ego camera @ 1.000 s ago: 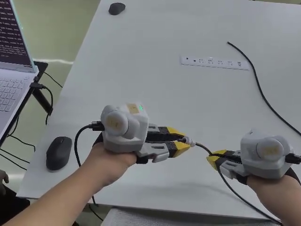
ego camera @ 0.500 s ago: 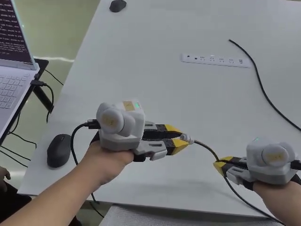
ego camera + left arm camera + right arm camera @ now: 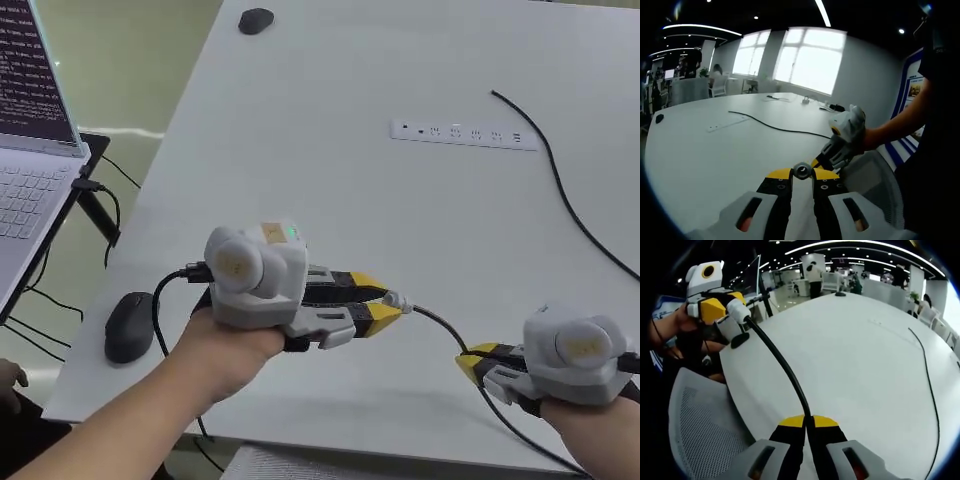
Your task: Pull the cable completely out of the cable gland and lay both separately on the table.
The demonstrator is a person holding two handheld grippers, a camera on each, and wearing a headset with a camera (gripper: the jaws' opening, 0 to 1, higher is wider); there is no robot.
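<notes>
Black cable (image 3: 440,322) still threaded, but your right gripper (image 3: 470,358), pinching it, has pulled farther from the gland (image 3: 803,170) your left gripper (image 3: 380,301) clamps.

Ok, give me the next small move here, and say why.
Probably pull the right gripper straight away from the left gripper. The left one is shut on the small grey cable gland, the right on the thin black cable, which runs into the gland.
</notes>
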